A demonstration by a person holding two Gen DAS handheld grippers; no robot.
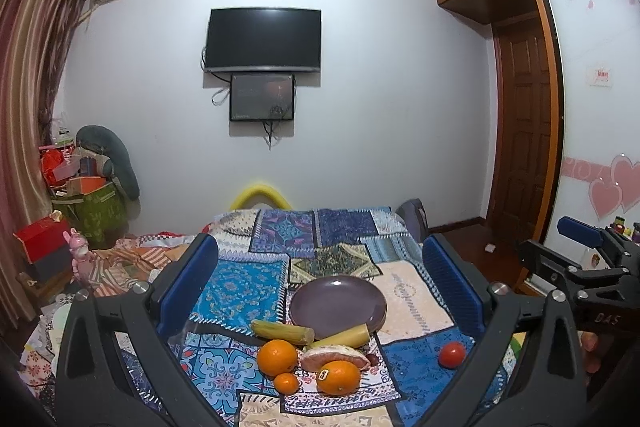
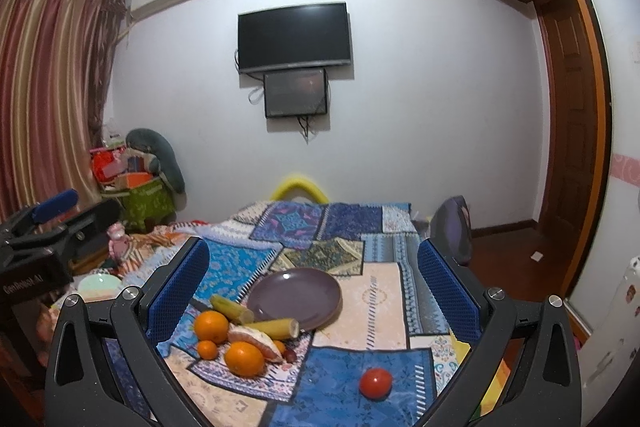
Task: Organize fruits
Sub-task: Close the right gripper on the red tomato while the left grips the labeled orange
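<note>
An empty purple plate sits on the patchwork cloth. In front of it lie two banana pieces, two oranges, a small mandarin, a pomelo slice and a dark small fruit. A red tomato lies apart to the right. My left gripper is open and empty above the fruits. My right gripper is open and empty, held above the cloth.
The patchwork cloth covers a table; its far edge is near a yellow foam arc. Boxes and clutter stand at the left, a chair at the right. The other gripper shows at each view's side.
</note>
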